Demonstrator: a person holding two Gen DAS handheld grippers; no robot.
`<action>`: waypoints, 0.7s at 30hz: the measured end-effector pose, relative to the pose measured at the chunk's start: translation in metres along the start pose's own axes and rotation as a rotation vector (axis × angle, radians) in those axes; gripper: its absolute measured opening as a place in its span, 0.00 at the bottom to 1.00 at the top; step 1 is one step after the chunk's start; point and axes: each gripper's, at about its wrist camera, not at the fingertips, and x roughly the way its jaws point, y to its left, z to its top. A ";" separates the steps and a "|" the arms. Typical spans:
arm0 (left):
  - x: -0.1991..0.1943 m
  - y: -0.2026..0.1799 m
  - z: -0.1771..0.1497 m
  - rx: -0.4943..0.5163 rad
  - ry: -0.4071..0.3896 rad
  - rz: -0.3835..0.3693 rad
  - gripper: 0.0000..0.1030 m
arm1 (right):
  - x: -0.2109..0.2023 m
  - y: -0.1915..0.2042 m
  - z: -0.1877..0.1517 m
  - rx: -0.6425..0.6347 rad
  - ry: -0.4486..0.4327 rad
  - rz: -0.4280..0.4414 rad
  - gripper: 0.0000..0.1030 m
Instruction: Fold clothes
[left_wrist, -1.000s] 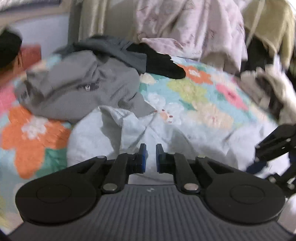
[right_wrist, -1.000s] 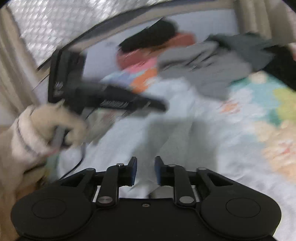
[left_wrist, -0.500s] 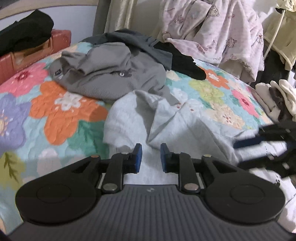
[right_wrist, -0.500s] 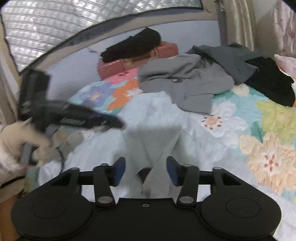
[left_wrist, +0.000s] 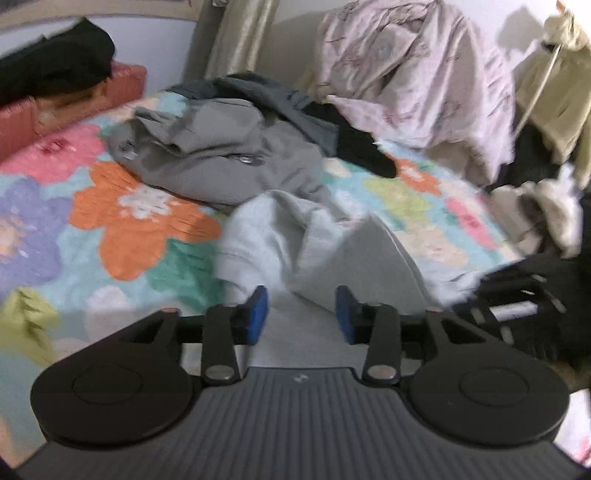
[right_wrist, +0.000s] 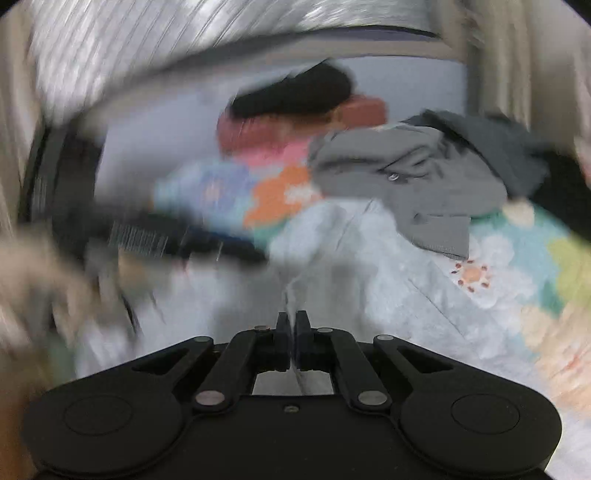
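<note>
A: Two grippers are seen over the light-blue garment (left_wrist: 332, 251), spread on the floral quilt (left_wrist: 140, 221).

B: States? The right gripper (right_wrist: 293, 334) is clenched on a raised fold, likely pinched for folding. The left gripper (left_wrist: 301, 314) is opening, cloth between the pads but unpressed.

A: Garment location?

B: At 12 o'clock from both tools; the grey pile (left_wrist: 221, 158) at 11.

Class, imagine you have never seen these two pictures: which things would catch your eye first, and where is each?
The bright flowered quilt fills the bed. A rumpled grey top lies at its middle, and a pale blue garment spreads just ahead of the left gripper, whose jaws are opening. The right gripper is shut on a fold of it.
</note>
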 end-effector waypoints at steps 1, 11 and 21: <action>0.001 -0.001 -0.001 0.019 0.002 0.026 0.44 | 0.004 0.006 -0.003 -0.015 0.028 0.010 0.05; -0.002 0.002 0.015 -0.018 -0.055 -0.022 0.54 | -0.016 -0.008 -0.023 0.146 -0.013 0.154 0.34; 0.071 -0.010 0.041 -0.042 0.045 -0.121 0.60 | -0.048 -0.054 -0.049 0.319 -0.027 0.014 0.39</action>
